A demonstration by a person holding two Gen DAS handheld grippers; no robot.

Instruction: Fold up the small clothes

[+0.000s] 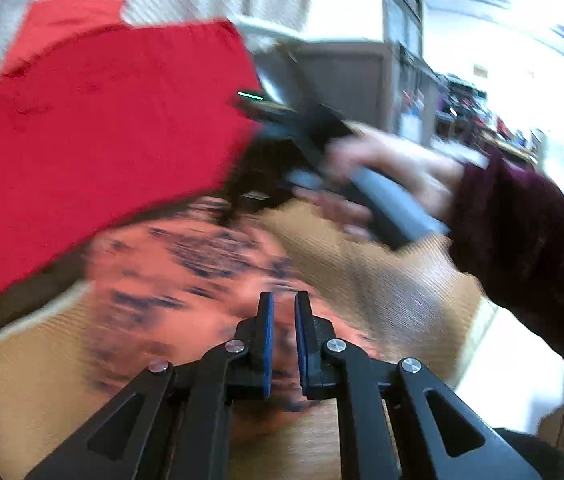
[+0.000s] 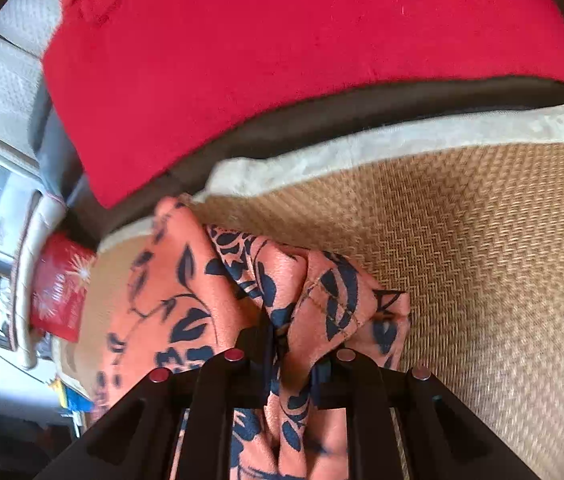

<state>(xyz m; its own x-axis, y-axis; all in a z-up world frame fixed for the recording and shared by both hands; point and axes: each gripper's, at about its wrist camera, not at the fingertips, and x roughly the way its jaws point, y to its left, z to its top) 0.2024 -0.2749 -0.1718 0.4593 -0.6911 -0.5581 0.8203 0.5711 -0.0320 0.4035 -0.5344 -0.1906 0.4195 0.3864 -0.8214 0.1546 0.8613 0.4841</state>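
A: Where is the garment lying from the right gripper (image 2: 292, 360)?

B: It is pinching it. The orange floral cloth (image 2: 186, 300) is bunching up between its fingers and spilling ahead and to the left over the woven mat (image 2: 482, 240).

A: And the left gripper (image 1: 284, 328)?

B: Its fingers are nearly pressed together with nothing between them, and it is hovering over the same cloth (image 1: 170, 272), which is blurring below and ahead of its tips.

A: So which hand is leading the fold?

B: I judge the right one, since it alone is holding fabric. From the left wrist view the right hand (image 1: 382, 176) is sitting ahead and to the right.

A: The red garment (image 2: 282, 60)?

B: It is lying beyond the cloth, past the mat's edge, well clear of both.
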